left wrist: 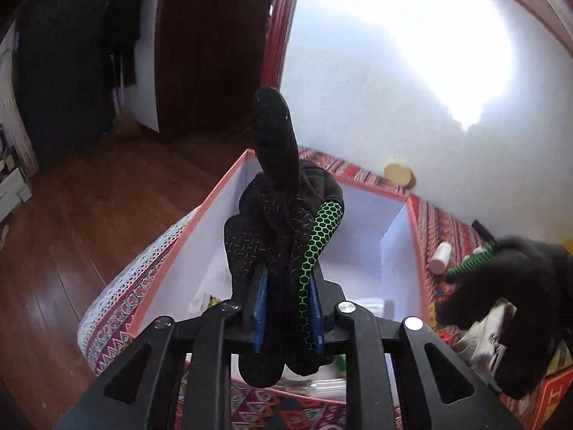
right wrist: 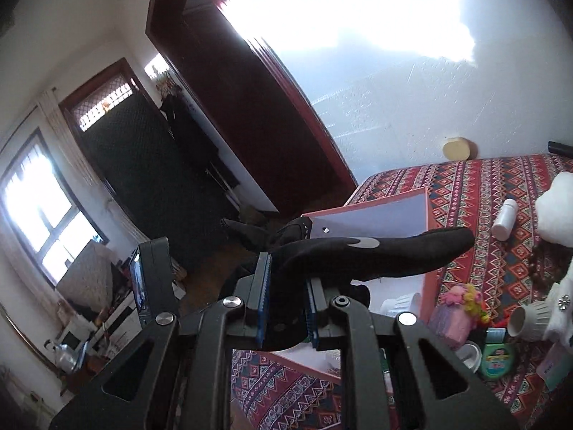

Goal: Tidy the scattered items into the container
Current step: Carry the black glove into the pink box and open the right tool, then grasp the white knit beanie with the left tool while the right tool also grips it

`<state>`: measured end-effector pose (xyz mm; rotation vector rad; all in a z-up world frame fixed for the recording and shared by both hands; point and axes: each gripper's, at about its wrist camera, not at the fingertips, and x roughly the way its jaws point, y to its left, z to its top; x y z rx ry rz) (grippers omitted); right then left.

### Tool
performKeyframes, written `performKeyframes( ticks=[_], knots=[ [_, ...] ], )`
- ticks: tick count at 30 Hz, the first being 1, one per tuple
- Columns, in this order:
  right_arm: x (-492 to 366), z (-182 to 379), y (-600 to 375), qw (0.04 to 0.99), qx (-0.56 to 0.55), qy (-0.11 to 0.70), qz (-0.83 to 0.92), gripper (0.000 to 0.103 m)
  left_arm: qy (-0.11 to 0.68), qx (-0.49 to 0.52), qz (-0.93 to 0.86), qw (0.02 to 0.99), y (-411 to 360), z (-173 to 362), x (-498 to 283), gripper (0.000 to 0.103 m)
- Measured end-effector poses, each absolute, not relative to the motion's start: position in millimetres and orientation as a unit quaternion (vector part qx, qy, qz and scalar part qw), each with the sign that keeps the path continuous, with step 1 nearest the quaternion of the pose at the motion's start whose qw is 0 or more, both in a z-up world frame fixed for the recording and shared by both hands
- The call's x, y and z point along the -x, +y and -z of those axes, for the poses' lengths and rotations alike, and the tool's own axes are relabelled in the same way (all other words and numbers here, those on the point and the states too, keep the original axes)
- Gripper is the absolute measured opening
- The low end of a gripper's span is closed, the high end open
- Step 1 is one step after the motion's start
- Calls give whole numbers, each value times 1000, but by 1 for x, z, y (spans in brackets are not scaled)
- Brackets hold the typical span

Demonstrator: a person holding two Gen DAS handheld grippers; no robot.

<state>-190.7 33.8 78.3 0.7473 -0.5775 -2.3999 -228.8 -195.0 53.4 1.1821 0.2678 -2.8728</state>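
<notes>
My left gripper (left wrist: 288, 308) is shut on a black glove (left wrist: 279, 215) with a green honeycomb stripe, held above the open orange-rimmed white box (left wrist: 394, 211). My right gripper (right wrist: 288, 308) is shut on another black glove (right wrist: 376, 254), held over the near corner of the same box (right wrist: 379, 215). The right gripper with its glove also shows in the left wrist view (left wrist: 508, 286), blurred, to the right of the box. A few small items lie on the box floor, partly hidden by the gloves.
The box sits on a red patterned bedspread (right wrist: 483, 186). On it lie a white bottle (right wrist: 505, 216), a white plush (right wrist: 558, 208), a pink flowered item (right wrist: 454, 308), a white cup (right wrist: 530, 319) and a green tin (right wrist: 497, 360). A yellow round object (right wrist: 456, 148) leans on the wall. Wooden floor (left wrist: 89, 215) lies left.
</notes>
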Motion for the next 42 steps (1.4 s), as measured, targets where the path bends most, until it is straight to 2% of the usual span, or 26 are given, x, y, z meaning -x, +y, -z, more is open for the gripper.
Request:
performKeyframes(
  ticks=[1,2,3,5,6,7,14,17,20,24,28,31,35,38,42],
  knots=[
    [200,-72,25,274,-290,-207,893,19,68,-384,921,22,-195,-50,231,34],
    [208,-66,19,266,-304,-200,893,20,48,-383,922,37,-192,-47,232,56],
    [216,-58,14,256,-321,-196,890,26,25,-376,924,57,-190,-46,231,78],
    [225,-42,13,247,-349,-203,881,55,-9,-350,932,92,-190,-48,225,86],
    [225,-39,13,241,-351,-206,881,82,-16,-340,935,103,-191,-51,222,86],
    [222,-36,16,237,-347,-210,883,89,-14,-333,937,105,-193,-55,219,86],
    [183,-56,67,218,-314,-231,895,89,76,-326,942,19,-193,-69,196,86],
    [147,-60,124,173,-290,-242,909,89,93,-338,934,-62,-157,-67,191,86],
    [111,-49,196,114,-274,-287,911,89,84,-363,919,-131,-97,-57,185,86],
    [62,-10,293,41,-246,-390,886,89,53,-400,896,-184,-9,-33,175,86],
    [32,44,355,1,-235,-472,850,86,70,-452,849,-265,73,0,175,86],
    [33,86,383,-6,-251,-518,818,84,68,-496,816,-290,118,23,185,86],
    [49,133,405,21,-269,-584,766,83,35,-520,808,-275,155,50,212,86],
    [68,143,407,37,-277,-594,754,79,57,-531,797,-281,162,61,229,86],
    [92,160,415,0,-303,-592,747,68,82,-536,788,-291,168,70,244,86]
  ],
)
